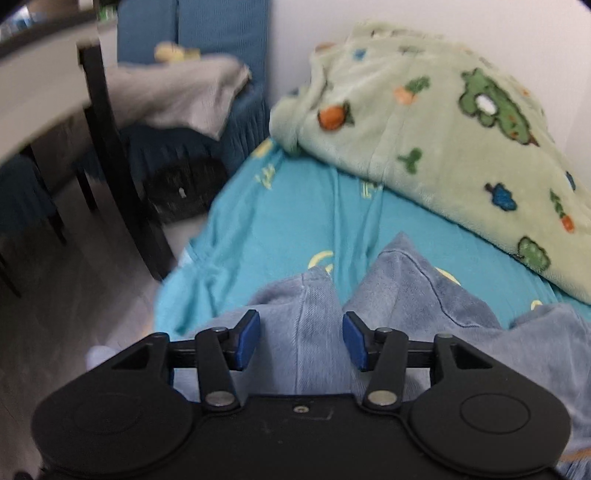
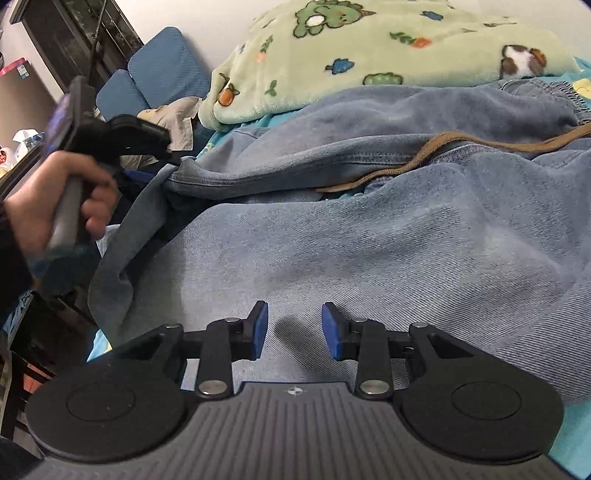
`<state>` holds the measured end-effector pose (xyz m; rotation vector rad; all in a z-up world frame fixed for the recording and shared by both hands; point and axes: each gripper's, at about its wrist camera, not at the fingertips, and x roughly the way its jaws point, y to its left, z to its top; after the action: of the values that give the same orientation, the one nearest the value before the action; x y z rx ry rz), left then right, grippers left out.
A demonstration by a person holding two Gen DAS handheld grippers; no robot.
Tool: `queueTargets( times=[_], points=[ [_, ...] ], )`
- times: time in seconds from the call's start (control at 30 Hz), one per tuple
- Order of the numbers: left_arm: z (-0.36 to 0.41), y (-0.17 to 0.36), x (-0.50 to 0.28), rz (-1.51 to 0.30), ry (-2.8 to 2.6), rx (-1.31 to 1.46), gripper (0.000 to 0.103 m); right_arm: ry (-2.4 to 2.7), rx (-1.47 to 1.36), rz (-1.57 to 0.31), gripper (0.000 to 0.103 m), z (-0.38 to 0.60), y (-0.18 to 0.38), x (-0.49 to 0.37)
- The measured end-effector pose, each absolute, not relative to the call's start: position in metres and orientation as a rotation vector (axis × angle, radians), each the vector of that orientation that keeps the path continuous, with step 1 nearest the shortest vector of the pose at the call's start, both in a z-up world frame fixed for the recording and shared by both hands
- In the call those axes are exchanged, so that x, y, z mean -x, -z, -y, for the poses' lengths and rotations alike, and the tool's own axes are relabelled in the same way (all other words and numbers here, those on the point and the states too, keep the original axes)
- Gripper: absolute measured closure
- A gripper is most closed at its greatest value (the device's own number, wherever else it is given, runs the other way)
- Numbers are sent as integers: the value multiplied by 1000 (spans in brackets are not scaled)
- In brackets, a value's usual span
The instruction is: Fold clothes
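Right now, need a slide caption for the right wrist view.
Right gripper open above blue jeans on the bed; green fleece blanket behind.

A turquoise bed sheet [image 1: 266,225] with pale yellow prints covers the bed, wrinkled toward its near corner. On it, against the white wall [image 1: 461,22], lies a heap of pale green fleece blanket [image 1: 436,122] printed with green dinosaurs, orange carrots and small blue shapes; the same blanket [image 2: 388,48] fills the top of the right wrist view. Beside the bed stands a blue upholstered chair [image 1: 207,44] with a grey cloth [image 1: 177,96] draped over its seat and a blurred yellowish item [image 1: 170,51] above that. A dark table leg [image 1: 118,162] rises from the grey floor [image 1: 66,302] under a pale tabletop edge [image 1: 40,85]. A dark cabinet [image 2: 74,33] stands at the far left.
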<state>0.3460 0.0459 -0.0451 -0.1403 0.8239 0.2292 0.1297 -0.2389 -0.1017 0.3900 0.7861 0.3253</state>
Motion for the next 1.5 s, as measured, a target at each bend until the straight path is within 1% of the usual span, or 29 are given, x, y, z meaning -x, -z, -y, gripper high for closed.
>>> queueTargets(
  times=[0.1,0.13,0.23,0.27,0.3,0.37,0.57,0.73,0.83,1.0,1.27,1.37,1.43,1.5],
  points=[
    [-56,55,-362,-839,-269,157,57,-331,-394,-793,69,236,104,-134],
    [-59,58,-367,-858,-272,162,58,-335,-395,-795,69,235,104,-135],
    [-66,63,-374,-896,-254,180,75,-344,-376,-789,69,232,104,-138],
    [-66,62,-374,-895,-245,178,90,-343,-369,-790,69,232,105,-138],
    [-66,60,-372,-888,-238,167,97,-341,-365,-792,69,231,105,-139],
    [-69,52,-362,-866,-227,153,99,-338,-361,-790,69,231,105,-139],
    [-102,9,-312,-758,-260,253,100,-331,-330,-782,69,231,103,-136],
    [-144,-31,-258,-671,-353,358,99,-326,-368,-763,69,238,97,-128],
    [-173,-40,-218,-636,-414,454,100,-328,-359,-755,69,239,94,-123],
    [-222,-23,-157,-634,-517,634,99,-324,-374,-725,69,245,85,-116],
    [-289,48,-84,-726,-670,1009,98,-296,-435,-721,69,261,80,-112],
    [-292,48,-75,-744,-674,1011,97,-274,-446,-723,69,266,80,-112],
    [-288,40,-73,-748,-655,977,93,-266,-452,-721,69,269,79,-112],
    [-284,33,-70,-751,-636,942,87,-261,-452,-718,69,271,79,-113]
  ],
)
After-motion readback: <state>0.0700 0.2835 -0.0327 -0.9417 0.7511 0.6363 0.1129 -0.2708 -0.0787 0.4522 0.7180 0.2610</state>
